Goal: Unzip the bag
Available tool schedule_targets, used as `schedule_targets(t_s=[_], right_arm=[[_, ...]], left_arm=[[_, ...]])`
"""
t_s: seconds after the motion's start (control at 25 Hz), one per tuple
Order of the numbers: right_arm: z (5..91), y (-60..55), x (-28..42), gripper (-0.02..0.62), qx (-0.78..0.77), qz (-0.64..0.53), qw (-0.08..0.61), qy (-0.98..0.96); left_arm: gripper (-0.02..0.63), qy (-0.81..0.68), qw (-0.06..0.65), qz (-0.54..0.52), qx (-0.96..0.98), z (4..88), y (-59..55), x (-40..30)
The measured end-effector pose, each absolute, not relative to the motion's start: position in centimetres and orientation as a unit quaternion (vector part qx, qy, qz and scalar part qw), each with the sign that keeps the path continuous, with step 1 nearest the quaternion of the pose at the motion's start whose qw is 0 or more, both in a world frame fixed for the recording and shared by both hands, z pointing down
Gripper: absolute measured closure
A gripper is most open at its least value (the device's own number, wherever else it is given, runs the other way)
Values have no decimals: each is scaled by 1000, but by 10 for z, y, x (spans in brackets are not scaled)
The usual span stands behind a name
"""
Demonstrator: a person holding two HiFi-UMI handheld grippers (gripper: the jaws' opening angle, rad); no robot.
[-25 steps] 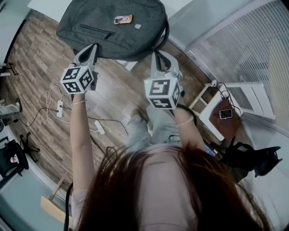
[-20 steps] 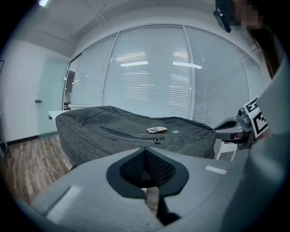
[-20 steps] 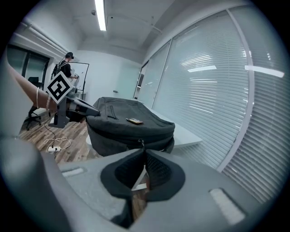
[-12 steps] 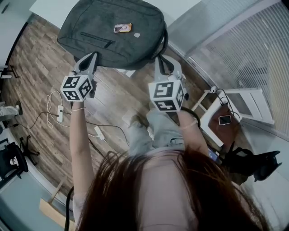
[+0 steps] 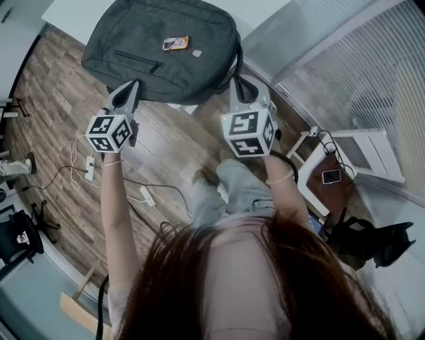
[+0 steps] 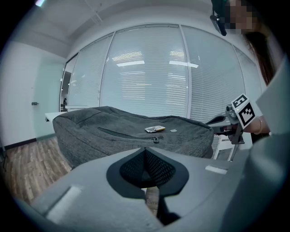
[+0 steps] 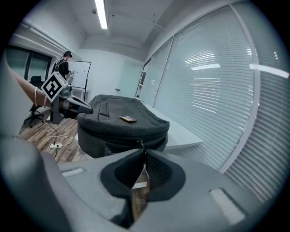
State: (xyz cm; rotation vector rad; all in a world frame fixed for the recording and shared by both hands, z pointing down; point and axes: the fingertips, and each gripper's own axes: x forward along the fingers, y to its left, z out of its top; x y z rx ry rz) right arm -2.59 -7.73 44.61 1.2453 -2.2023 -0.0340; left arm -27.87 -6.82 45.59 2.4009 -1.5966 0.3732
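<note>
Even, cool light is given by a ceiling strip light (image 7: 101,13) and blind-covered windows (image 6: 145,86), where glare streaks are reflected; edges are bent and vignetted, and the close foreground is blurred.

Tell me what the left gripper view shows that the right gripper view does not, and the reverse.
Left gripper view only: the right gripper and the long dark hair of the person holding it. Right gripper view only: a small metal zipper pull on the side of the grey fabric bag, at the tips of the right gripper's closed jaws; the left gripper; a white cable on the wooden floor. Both: the bag, the small orange card on it, white window blinds.
</note>
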Motion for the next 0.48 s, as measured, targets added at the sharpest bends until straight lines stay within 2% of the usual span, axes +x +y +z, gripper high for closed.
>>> schedule_targets(t_s=[0.48], right_arm=[[446, -101, -19, 578, 450, -29, 299, -841]], left_arm=[[598, -545, 110, 137, 820, 456, -68, -277]])
